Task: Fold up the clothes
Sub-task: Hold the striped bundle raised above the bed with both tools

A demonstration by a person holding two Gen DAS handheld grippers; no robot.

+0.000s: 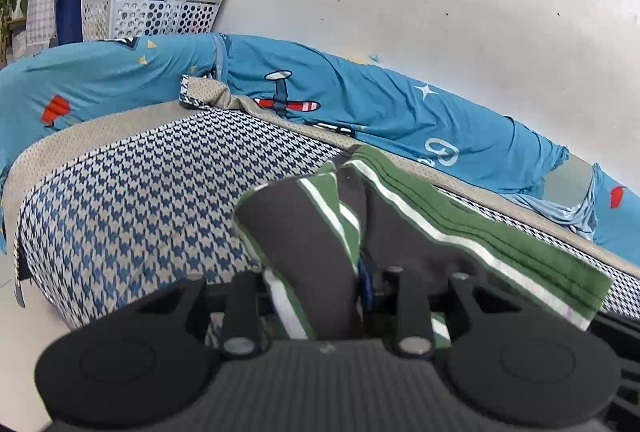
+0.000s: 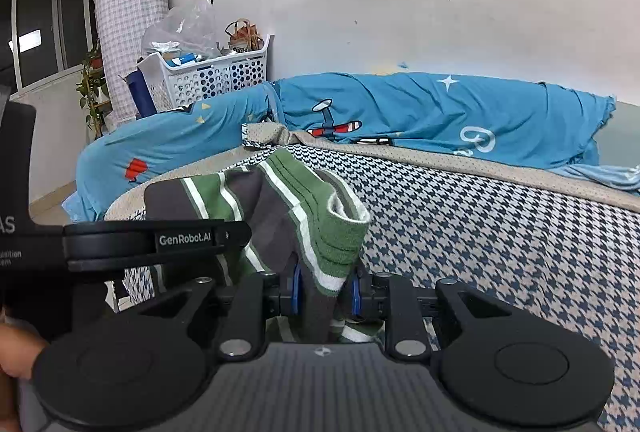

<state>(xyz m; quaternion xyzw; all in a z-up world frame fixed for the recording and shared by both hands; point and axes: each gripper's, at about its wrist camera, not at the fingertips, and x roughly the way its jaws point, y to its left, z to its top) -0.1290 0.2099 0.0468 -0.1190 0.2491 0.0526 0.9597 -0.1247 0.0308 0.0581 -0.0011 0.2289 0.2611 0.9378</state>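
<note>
Left claw (image 1: 320, 296) clamped on a bunched fold of a striped garment (image 1: 400, 216) in dark grey, green and white; the cloth rises between its fingers and drapes toward the wall side of the bed (image 1: 120, 191). Right claw (image 2: 324, 296) likewise closed on the same striped garment (image 2: 280, 207), its blue-edged pads pressed against the fabric, a green ribbed hem folded over just above them. In the right wrist view the left claw's black arm crosses in front of the garment, and part of a hand (image 2: 16, 356) shows at the frame's edge. The garment is held just above the bed's houndstooth cover. A blue printed quilt (image 1: 360, 91) lies along the bed's far edge, against the wall. Beyond the bed's far corner stands a white perforated basket (image 1: 152, 7).
</note>
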